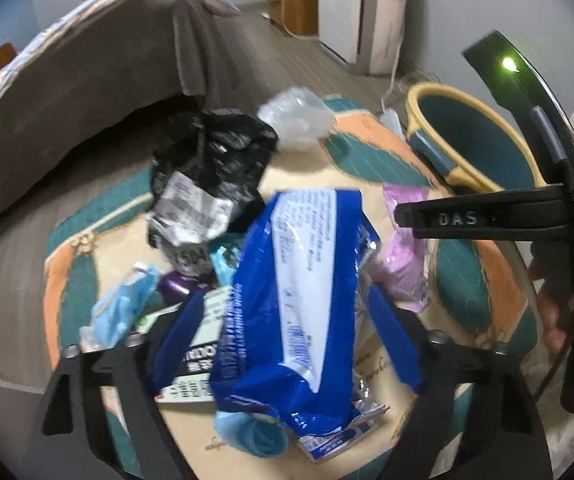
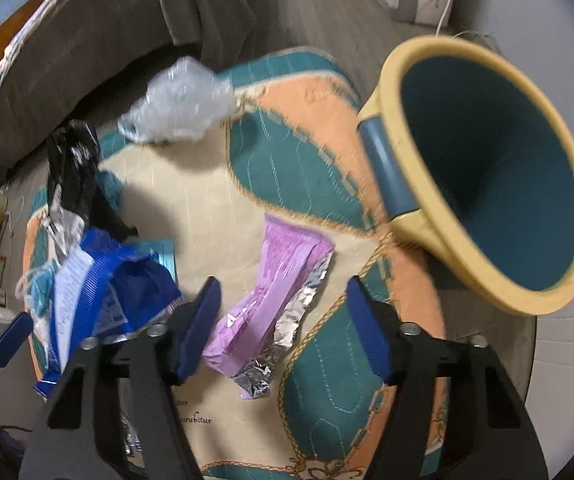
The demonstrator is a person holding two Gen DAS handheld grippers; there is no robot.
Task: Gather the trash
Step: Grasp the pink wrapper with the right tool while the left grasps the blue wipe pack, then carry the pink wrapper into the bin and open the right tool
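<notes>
Blue foil, crinkled: the blue wrapper (image 1: 287, 300) lies between the pads of the left gripper (image 1: 287, 344), jaws spread wide on either side, not yet closed on it. Right gripper (image 2: 283, 328) likewise wide open and empty, straddling the pink wrapper (image 2: 275, 300) on the rug (image 2: 327, 380). Judgement: close low on each packet's middle, not the loose foil ends, which would likely tear or slip. Beyond, black bag (image 1: 215, 156), clear plastic wad (image 2: 179, 104); the yellow-rimmed bin (image 2: 487, 176) lies tipped just beside the pink wrapper.
</notes>
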